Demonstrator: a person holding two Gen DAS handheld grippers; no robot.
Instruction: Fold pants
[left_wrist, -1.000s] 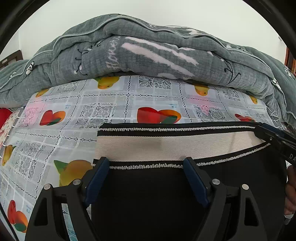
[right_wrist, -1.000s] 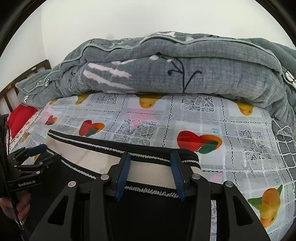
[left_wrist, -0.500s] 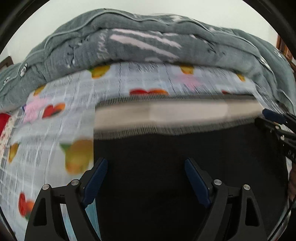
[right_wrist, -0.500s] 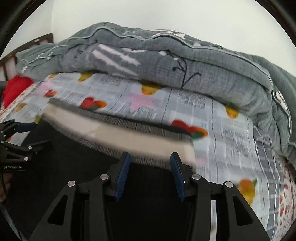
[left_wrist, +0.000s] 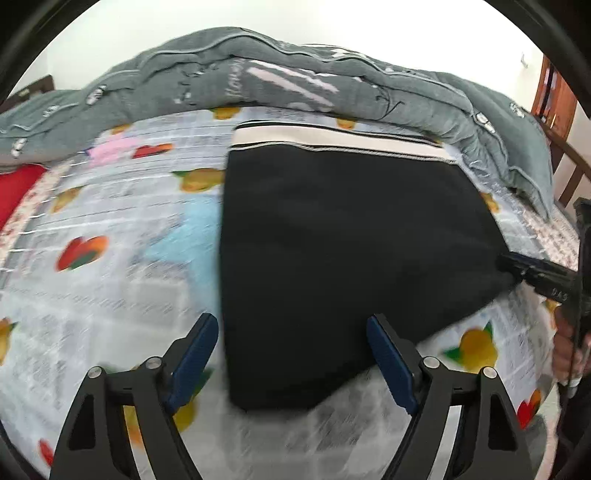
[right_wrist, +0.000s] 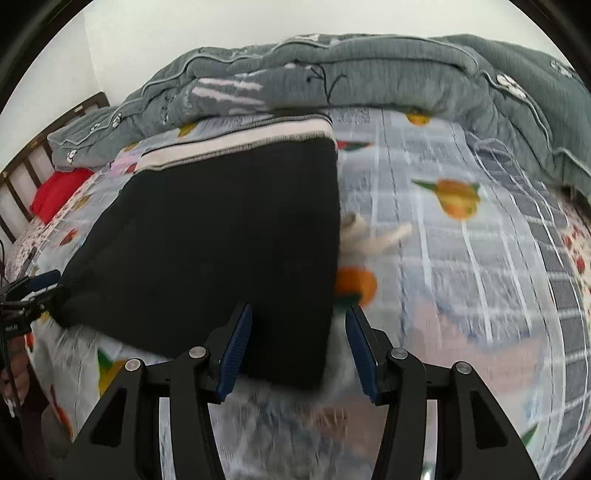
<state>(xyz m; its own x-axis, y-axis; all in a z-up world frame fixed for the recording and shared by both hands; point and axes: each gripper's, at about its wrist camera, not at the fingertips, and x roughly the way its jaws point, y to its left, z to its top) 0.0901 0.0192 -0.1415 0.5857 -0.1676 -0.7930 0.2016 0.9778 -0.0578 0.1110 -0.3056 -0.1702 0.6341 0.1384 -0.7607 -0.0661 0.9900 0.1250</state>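
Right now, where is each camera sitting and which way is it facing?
Left wrist: rides the left tongs, facing down at the black pants; right tongs and a hand show at right.
Right wrist: rides the right tongs, same pants; left tongs at left.
Shared: pants, grey quilt, fruit-print sheet.

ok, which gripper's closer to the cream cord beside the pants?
Right. The right gripper hangs over the pants' right corner, with the cream cord just ahead beyond that edge. The left gripper is near the opposite edge, the pants' whole width away.
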